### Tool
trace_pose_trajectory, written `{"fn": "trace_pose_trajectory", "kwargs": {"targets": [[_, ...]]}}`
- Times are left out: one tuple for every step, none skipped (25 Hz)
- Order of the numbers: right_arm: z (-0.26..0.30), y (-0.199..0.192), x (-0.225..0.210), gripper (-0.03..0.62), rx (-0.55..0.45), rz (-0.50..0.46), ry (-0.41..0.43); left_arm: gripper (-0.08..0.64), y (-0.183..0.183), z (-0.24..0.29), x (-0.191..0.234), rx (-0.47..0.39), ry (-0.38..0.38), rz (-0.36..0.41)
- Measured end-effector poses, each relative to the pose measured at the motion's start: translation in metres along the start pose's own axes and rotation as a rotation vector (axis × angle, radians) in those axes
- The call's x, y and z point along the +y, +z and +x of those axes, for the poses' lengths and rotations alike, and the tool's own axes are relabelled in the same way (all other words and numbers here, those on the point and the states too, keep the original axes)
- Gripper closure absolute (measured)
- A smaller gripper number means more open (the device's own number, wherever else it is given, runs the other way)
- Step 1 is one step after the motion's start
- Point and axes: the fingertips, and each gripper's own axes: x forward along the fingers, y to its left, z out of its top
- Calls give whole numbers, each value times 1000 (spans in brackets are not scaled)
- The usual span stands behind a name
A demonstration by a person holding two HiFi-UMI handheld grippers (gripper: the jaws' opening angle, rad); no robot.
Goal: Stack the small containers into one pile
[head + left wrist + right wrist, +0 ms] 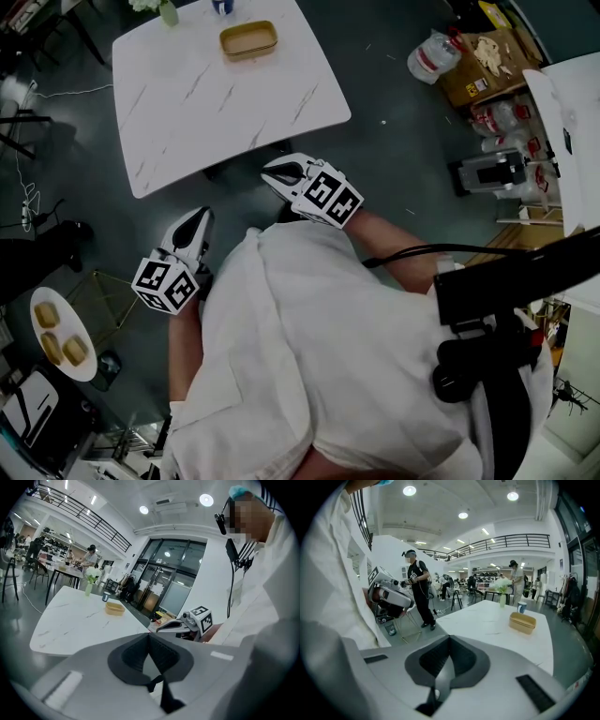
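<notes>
Tongs on both sides are closed with nothing between them: the left tongs [198, 217] and the right tongs [271, 172] each show both jaws pressed together in their own views, with only floor and worktop beyond. Both are held low and close against the person's white coat [309, 328], short of the near edge of the marble worktop [187, 103]. The right pair is nearer that edge and the left pair sits further back to the left. That reads as a resting carry rather than a reach, since neither pair points at anything within range. The tan container [248, 39] sits at the far side of the worktop, well apart from both tongs, with a green vase [168, 11] and a cup [222, 6] just beyond it at the far edge. Lines along its wall suggest several shells nested as one pile, though how many cannot be told. If so, the stacking looks done, and no loose container shows elsewhere on the worktop. A round white stand [70, 319] at near left carries three tan pieces too small to identify. Any further handling would call for stepping in and opening a pair first.
</notes>
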Motion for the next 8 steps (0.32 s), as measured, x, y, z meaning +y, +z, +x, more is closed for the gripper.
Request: {"fn": "trace_pose_trajectory", "kwargs": {"targets": [[0,0,0,588,1,0,1,552,0,0,-1,0,0,-1],[0,-1,0,588,2,0,3,552,-1,0,-1,-1,0,-3],[1,-2,1,588,3,2,6,552,-1,0,-1,-1,1,-6],[2,-2,2,588,4,3,10,552,-3,-1,-1,0,3,-9],[2,-3,4,588,5,6,15,552,-4,-3,-1,2,5,-13],[3,-5,6,588,7,8,19,552,-6,-4,-2,3,8,-18],[4,-6,8,588,8,10,24,552,-8,-5,-2,5,11,-21],[4,-7,9,588,10,11,29,552,-9,-7,-2,7,14,-25]]}}
